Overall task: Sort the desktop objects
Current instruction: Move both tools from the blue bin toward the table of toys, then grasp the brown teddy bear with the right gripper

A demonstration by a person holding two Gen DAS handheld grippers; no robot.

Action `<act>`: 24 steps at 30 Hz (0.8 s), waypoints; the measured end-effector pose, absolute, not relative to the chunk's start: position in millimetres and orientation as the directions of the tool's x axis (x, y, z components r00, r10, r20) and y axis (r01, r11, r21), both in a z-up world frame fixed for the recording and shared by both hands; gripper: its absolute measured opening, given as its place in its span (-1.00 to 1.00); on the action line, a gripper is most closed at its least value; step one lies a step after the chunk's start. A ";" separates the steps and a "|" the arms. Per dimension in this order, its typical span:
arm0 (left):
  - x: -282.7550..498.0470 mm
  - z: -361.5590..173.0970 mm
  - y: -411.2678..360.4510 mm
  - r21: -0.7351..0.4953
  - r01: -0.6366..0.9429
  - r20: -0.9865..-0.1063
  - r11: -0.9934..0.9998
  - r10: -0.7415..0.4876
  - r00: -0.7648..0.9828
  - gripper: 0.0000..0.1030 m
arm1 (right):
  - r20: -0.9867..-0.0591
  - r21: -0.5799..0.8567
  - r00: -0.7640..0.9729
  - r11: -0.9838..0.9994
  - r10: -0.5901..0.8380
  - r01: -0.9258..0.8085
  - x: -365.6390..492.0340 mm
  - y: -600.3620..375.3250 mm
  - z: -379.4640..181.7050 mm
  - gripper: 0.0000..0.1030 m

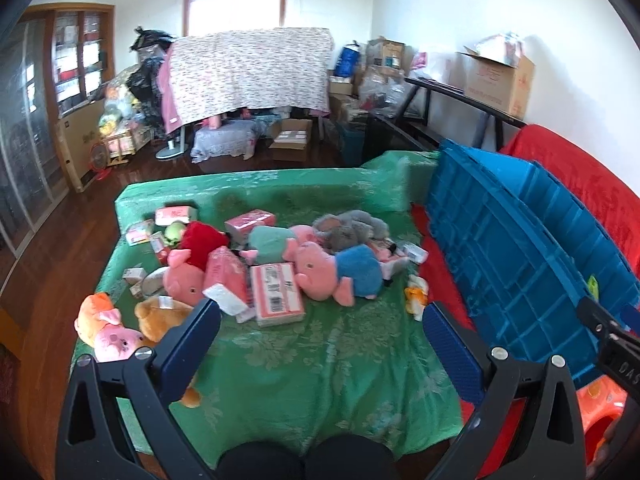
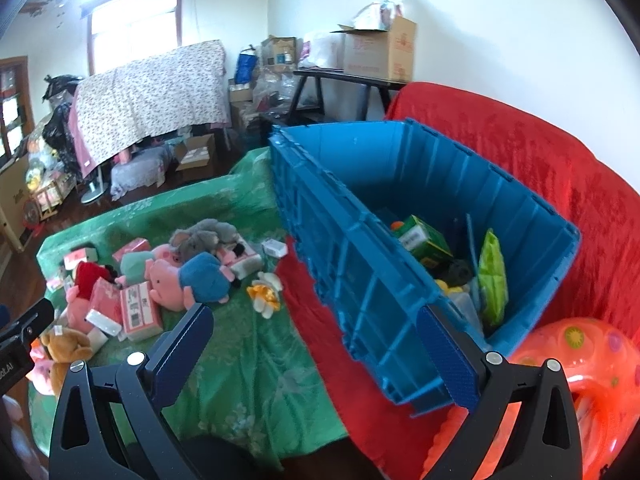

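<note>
- The left gripper [image 1: 320,320] is wide and empty above the green cloth [image 1: 320,360].
- The right gripper [image 2: 312,324] is wide and empty, near the blue bin [image 2: 360,264].
- Soft toys [image 1: 336,272] lie on the cloth.

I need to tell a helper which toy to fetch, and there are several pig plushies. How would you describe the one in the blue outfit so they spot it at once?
Start at the green cloth covering the table, left of the big blue crate. In the toy pile, look nearest the crate: the pig in blue lies on its side below a grey plush. Its neighbours wear red or mint green; only this one's body is blue.
</note>
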State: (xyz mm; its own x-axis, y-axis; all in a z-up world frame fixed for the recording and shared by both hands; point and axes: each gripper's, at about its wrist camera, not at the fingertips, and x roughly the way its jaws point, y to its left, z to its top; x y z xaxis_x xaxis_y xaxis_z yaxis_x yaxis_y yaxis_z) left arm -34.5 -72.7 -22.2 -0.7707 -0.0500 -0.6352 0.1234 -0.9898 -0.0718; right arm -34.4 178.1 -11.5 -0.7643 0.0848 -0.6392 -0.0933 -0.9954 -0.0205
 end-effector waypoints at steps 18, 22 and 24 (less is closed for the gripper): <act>-3.6 -104.5 -290.8 0.006 0.426 -0.741 -0.905 -0.290 -0.606 0.99 | -0.743 0.053 -0.590 -0.906 -0.317 0.421 -89.7 -61.3 -69.3 1.00; -0.1 -127.8 -319.9 -0.013 0.466 -0.775 -0.885 -0.286 -0.564 0.99 | -0.778 0.054 -0.520 -0.862 -0.353 0.504 -92.1 -110.8 -92.9 1.00; -1.6 -142.5 -331.2 -0.030 0.481 -0.790 -0.876 -0.274 -0.548 0.99 | -0.796 0.045 -0.483 -0.831 -0.365 0.555 -94.3 -136.7 -106.5 1.00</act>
State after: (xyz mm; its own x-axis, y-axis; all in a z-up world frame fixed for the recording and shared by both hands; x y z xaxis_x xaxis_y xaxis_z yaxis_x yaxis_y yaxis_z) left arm -1.6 -331.2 -142.5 -0.5481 -0.2737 -0.7904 0.4806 -0.8764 -0.0297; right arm -94.3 -136.7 -106.5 -0.4833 -0.3654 -0.7955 0.5548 -0.8308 0.0446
